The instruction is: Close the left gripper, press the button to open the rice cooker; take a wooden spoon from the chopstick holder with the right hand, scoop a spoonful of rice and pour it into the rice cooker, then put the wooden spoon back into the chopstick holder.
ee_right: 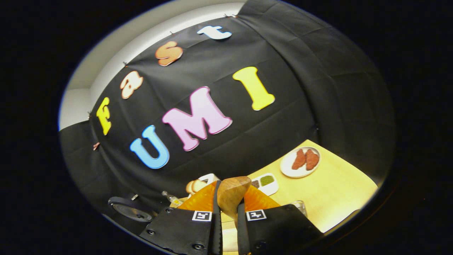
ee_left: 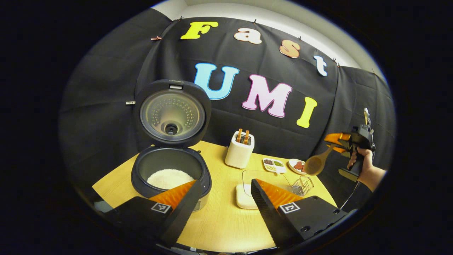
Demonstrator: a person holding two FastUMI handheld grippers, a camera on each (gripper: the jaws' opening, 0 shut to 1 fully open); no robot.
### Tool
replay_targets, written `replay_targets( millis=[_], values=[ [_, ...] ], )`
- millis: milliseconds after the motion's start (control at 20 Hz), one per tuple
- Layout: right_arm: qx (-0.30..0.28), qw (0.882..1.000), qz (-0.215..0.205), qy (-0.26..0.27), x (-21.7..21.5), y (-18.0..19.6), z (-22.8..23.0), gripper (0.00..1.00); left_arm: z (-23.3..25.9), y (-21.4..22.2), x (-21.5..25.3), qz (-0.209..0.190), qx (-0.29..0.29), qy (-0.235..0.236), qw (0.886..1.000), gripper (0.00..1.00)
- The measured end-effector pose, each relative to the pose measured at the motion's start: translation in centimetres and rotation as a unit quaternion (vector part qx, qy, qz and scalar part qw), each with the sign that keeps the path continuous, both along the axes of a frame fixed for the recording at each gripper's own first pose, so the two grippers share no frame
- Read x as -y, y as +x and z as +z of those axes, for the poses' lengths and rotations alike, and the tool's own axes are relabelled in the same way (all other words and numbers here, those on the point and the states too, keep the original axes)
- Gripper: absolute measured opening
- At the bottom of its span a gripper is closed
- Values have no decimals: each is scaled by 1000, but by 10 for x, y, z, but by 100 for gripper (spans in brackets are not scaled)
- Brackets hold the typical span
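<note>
Left hand-held gripper [ee_left: 223, 193]: we see its fingers spread wide at 6 o'clock in the left gripper view, nothing between them, above the bench [ee_left: 219, 226].
Right hand-held gripper [ee_right: 229, 212]: we note its fingers nearly together, pressing on the wooden spoon [ee_right: 231, 196] from both sides; in the left gripper view it sits at 3 o'clock [ee_left: 339, 143], raised off the bench, with a hand [ee_left: 364, 164] on the grip.
Wooden spoon: bowl end hangs down toward 7 o'clock from the right hand-held gripper in the left gripper view [ee_left: 316, 163]; we cannot tell if it carries rice.
Rice cooker [ee_left: 171, 173]: at 9 o'clock, lid [ee_left: 172, 113] standing upright and open, white rice [ee_left: 170, 178] in the pot.
Chopstick holder [ee_left: 240, 150]: near centre, white, wooden handles sticking up.
Other bench items: sectioned dish [ee_left: 273, 165], plate [ee_right: 300, 162] with reddish pieces, wire basket [ee_left: 302, 186].
</note>
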State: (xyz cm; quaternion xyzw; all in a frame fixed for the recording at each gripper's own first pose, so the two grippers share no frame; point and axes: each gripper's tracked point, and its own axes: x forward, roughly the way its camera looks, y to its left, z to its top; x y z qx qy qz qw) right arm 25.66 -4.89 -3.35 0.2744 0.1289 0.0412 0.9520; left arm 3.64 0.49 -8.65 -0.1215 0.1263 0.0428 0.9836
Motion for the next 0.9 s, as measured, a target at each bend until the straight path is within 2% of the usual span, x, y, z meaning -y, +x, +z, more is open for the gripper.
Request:
replay_targets(
  millis=[150,450,600,900],
  values=[
    [-23,999,-29,3,37,12,-26,21,6,1,7,18,-2,10,1000,95],
    [-62,997,-54,7,70,39,-82,21,20,10,23,57,-12,32,998,96],
    [-85,994,-61,16,68,41,-114,21,31,12,26,74,-5,53,996,95],
    [-126,990,-61,6,56,43,-163,21,34,4,26,103,-12,57,993,95]
  ],
)
